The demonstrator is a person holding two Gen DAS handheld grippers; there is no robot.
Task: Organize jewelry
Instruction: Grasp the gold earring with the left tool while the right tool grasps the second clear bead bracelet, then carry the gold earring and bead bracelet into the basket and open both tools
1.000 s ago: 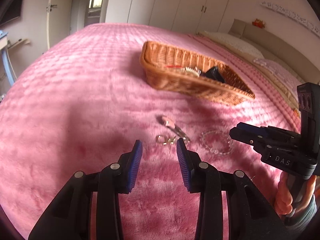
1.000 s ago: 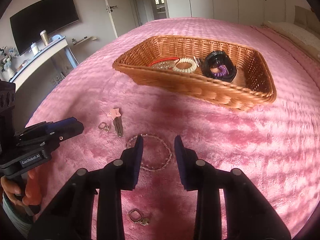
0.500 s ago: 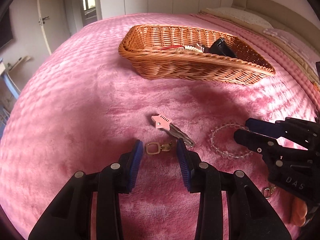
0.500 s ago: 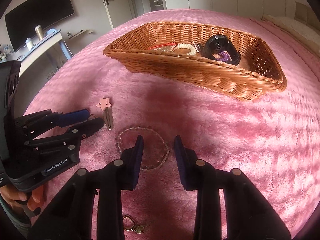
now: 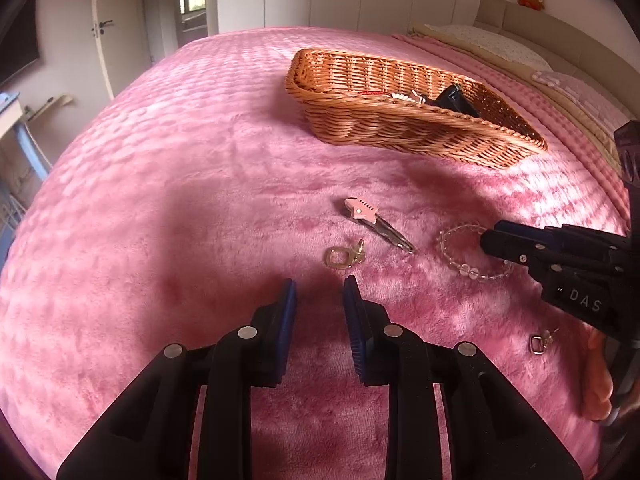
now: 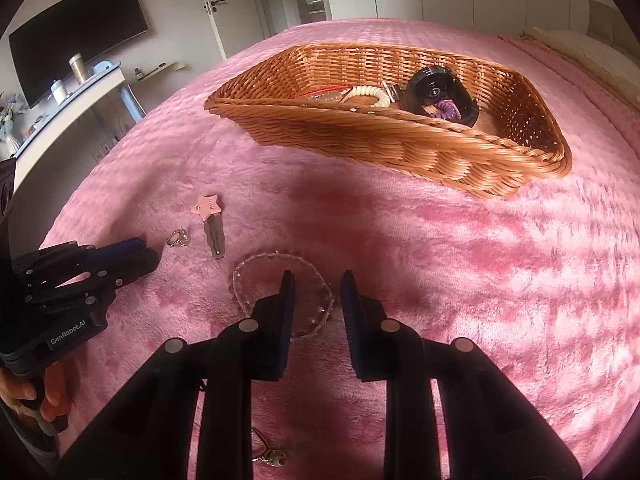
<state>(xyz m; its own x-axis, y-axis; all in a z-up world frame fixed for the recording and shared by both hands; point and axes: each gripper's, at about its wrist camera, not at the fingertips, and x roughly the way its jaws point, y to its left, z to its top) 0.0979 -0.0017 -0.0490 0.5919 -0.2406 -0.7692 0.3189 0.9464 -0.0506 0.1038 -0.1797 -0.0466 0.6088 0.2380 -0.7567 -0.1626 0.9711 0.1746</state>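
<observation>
A wicker basket [image 5: 404,128] [image 6: 400,144] sits on the pink bedspread and holds a cream bead bracelet [image 6: 370,94], a red cord and a black ring-shaped item [image 6: 440,92]. On the bedspread lie a pink star hair clip [image 5: 370,218] [image 6: 210,220], a gold earring [image 5: 344,256] [image 6: 178,238], a clear bead bracelet [image 5: 468,252] [image 6: 280,292] and a second earring [image 5: 540,342] [image 6: 268,450]. My left gripper [image 5: 319,292] is open, just short of the gold earring. My right gripper [image 6: 316,284] is open above the clear bracelet's right side.
Pillows [image 5: 492,46] and a headboard lie at the far right. A desk [image 6: 68,100] with small items and a wall TV [image 6: 80,36] stand to the left of the bed. Wardrobe doors line the far wall.
The left gripper has drawn back a little from the gold earring. The right gripper has lowered over the clear bracelet. Both stay open.
</observation>
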